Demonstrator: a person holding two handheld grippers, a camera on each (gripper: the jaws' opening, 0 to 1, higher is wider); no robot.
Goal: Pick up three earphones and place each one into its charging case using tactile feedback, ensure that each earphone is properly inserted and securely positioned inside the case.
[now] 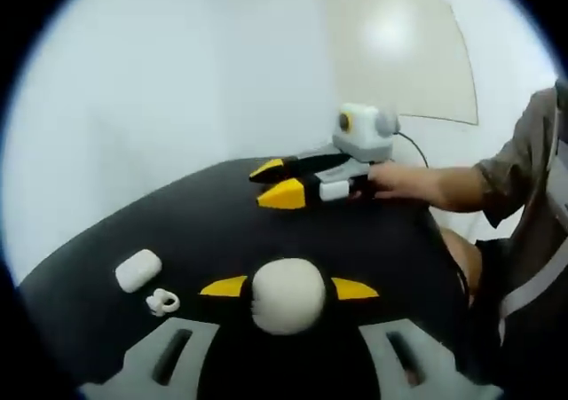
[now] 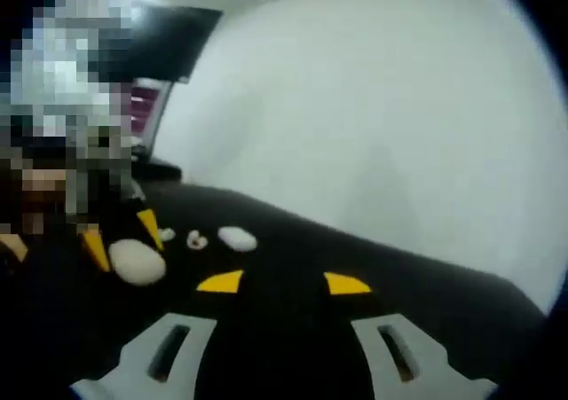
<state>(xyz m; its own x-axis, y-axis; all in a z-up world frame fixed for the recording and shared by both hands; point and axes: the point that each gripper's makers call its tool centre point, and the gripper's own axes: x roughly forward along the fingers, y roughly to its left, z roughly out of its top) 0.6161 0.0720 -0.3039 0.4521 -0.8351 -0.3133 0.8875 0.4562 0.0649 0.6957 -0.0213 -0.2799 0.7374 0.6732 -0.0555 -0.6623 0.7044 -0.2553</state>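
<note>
My left gripper (image 1: pixel 288 287) is shut on a rounded cream-white charging case (image 1: pixel 286 298) held just above the black table (image 1: pixel 213 231). In the right gripper view that case (image 2: pixel 135 261) sits between the left gripper's (image 2: pixel 120 237) yellow tips. Left of it on the table lie a closed white case (image 1: pixel 138 270) and a small white earphone (image 1: pixel 162 302); the right gripper view shows the same earphone (image 2: pixel 196 239) and case (image 2: pixel 236 238). My right gripper (image 2: pixel 283 283) is open with nothing between its jaws. It hovers over the far side of the table (image 1: pixel 275 181).
A person's hand (image 1: pixel 404 183) and grey sleeve (image 1: pixel 524 160) come in from the right. A white wall (image 1: pixel 177 81) stands behind the table. A dark screen (image 2: pixel 173 41) stands at the table's far left in the right gripper view.
</note>
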